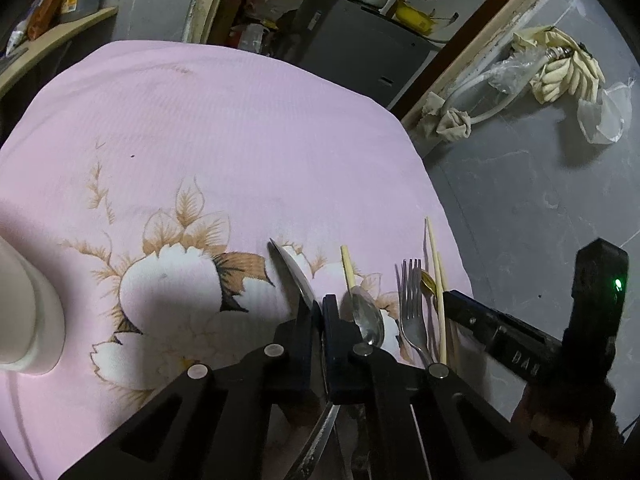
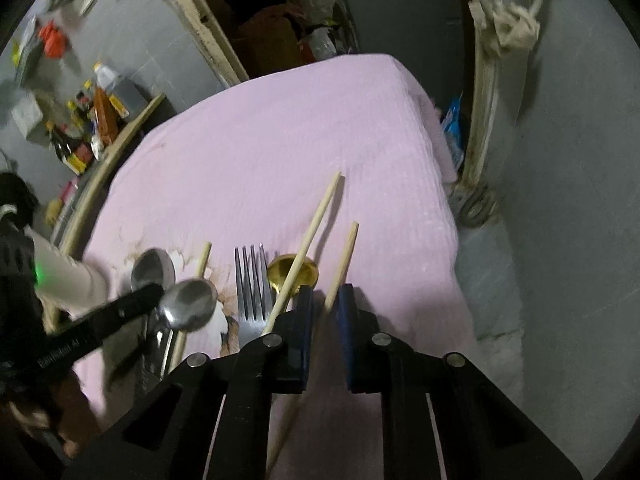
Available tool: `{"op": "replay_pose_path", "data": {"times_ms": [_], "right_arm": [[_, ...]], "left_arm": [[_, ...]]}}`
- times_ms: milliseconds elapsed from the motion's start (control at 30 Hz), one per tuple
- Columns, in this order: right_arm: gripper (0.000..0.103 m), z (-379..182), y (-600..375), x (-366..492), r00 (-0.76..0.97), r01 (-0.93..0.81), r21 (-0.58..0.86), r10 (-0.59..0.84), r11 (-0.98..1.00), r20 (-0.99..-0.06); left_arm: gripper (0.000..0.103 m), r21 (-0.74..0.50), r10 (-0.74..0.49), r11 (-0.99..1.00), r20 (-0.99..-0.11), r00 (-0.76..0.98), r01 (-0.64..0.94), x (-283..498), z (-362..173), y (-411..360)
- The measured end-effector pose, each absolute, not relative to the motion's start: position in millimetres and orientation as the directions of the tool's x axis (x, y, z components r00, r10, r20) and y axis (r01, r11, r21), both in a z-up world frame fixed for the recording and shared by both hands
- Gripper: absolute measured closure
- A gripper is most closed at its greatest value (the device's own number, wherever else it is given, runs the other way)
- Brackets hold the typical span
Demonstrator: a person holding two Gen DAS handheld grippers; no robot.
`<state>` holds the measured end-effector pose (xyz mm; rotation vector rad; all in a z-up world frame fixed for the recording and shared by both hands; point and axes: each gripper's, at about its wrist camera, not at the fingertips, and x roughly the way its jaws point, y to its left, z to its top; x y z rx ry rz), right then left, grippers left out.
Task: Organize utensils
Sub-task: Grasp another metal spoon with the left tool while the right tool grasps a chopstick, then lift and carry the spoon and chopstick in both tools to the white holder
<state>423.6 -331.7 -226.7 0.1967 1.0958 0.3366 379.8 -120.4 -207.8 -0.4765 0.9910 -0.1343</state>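
On the pink flower-printed cloth (image 1: 224, 128), as the left wrist camera sees it, the utensils lie in a loose row close to the near right edge. The left gripper (image 1: 316, 312) has its two black jaws drawn tight together on a long steel spoon (image 1: 294, 270), whose bowl shows edge-on and juts forward past the fingertips while its handle runs back beneath the gripper. Just right of it lies a second steel spoon (image 1: 366, 316) over a pale wooden chopstick (image 1: 349, 270). Next comes a four-tined steel fork (image 1: 412, 304), then a gold-coloured spoon (image 1: 427, 282) and two more pale chopsticks (image 1: 434, 264). A white cylindrical holder (image 1: 28, 312) stands at the far left edge. The right gripper (image 1: 480, 320) reaches in from the right, one finger beside the chopsticks.

From the right wrist camera, the right gripper (image 2: 323, 304) has its blue-padded jaws parted with a pale chopstick (image 2: 342, 264) running between them; I cannot tell whether the pads touch it. A second chopstick (image 2: 310, 240) lies across the gold spoon (image 2: 292, 272), just left of the jaws. The fork (image 2: 250, 284) lies left of that. The left gripper (image 2: 132, 304) comes in from the left, blurred, with a steel spoon bowl (image 2: 188, 304) at its tip.
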Motion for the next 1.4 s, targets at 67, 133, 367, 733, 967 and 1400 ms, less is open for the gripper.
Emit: {"op": "replay_pose_path", "data": {"times_ms": [67,133,367,733,967,1400], "right_arm": [[0.094,-228,-332,430,0.388,-0.17,0.327,0.368,0.93,-0.845],[0.095,-228,-332,432,0.373,-0.164,0.336,0.374,0.927,-0.849],[0.099,-224,-344,412,0.418,-0.131,0.458,0.468,0.879,-0.779],[0.099,-173,-343,377,0.596,-0.208,0.545,0.547,0.812,-0.588],[0.099,-130,-318,358,0.684,-0.316,0.533,0.577,0.785,-0.446],[0.099,-35,-228,337,0.774,-0.449,0.409,0.574,0.795,-0.268]], "left_arm": [[0.099,-0.449,-0.321,0.887,-0.769,0.553,-0.11,378,-207,-117],[0.1,-0.447,-0.316,0.888,-0.764,0.562,-0.109,375,-204,-116],[0.1,-0.449,-0.314,0.89,-0.727,0.61,-0.076,356,-182,-113],[0.1,-0.465,-0.278,0.881,-0.657,0.701,-0.087,324,-148,-96],[0.1,-0.461,-0.247,0.885,-0.587,0.772,-0.068,309,-106,-77],[0.1,-0.406,-0.176,0.913,-0.483,0.858,-0.041,288,-28,-10]]}}
